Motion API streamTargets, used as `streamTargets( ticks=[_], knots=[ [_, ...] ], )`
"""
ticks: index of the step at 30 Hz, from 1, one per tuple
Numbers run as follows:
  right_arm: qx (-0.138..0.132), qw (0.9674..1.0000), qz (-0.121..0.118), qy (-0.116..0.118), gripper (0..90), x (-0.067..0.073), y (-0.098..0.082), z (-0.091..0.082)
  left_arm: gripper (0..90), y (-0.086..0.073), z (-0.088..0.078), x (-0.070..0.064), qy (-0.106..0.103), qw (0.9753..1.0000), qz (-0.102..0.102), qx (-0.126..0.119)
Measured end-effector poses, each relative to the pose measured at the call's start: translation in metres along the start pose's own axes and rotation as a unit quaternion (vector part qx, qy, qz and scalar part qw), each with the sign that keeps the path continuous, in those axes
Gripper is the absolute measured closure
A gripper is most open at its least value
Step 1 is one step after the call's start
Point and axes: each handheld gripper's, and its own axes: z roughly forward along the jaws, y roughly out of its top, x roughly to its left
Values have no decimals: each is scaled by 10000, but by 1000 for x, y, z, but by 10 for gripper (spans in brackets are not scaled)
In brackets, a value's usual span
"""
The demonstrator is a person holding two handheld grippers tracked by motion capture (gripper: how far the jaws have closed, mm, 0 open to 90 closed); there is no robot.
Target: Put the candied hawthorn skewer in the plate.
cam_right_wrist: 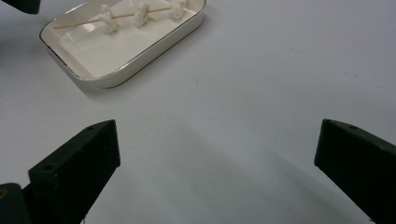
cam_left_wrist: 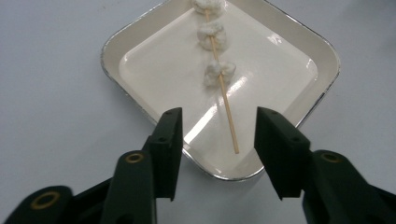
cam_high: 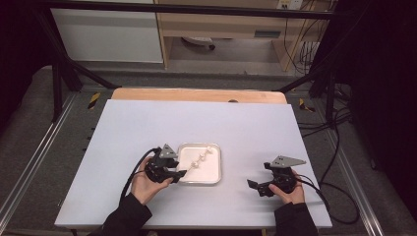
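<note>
While the skewer (cam_left_wrist: 223,91) lies in the tray (cam_left_wrist: 114,44), both tongs gape released, left tongs (cam_left_wrist: 218,122) just short of its bare end.

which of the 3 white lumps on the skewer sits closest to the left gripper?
The lowest lump on the skewer, next to the bare stick end pointing at the left gripper. The other two sit farther up the tray.

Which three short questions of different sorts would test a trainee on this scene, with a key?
1. True or false: the skewer lies in the tray.
2. How many white pieces sit on the skewer?
3. Which is nearer the tray: A, the left gripper, or B, the right gripper?

Key: 1 true. 2 three. 3 A.
</note>
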Motion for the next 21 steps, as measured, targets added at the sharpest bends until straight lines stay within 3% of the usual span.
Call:
streamTargets(
  ticks=[6,13,21],
  knots=[
    [-17,10000,26,-14,9,-1,0,-2,306,-15,-17,13,156,9997,25,-164],
    [-45,10000,53,-13,9,-2,0,-4,202,-40,-32,33,147,9993,-193,-285],
    [-2,10000,8,-24,8,-2,-1,-3,119,-73,-43,49,391,9974,-456,-391]
  ],
)
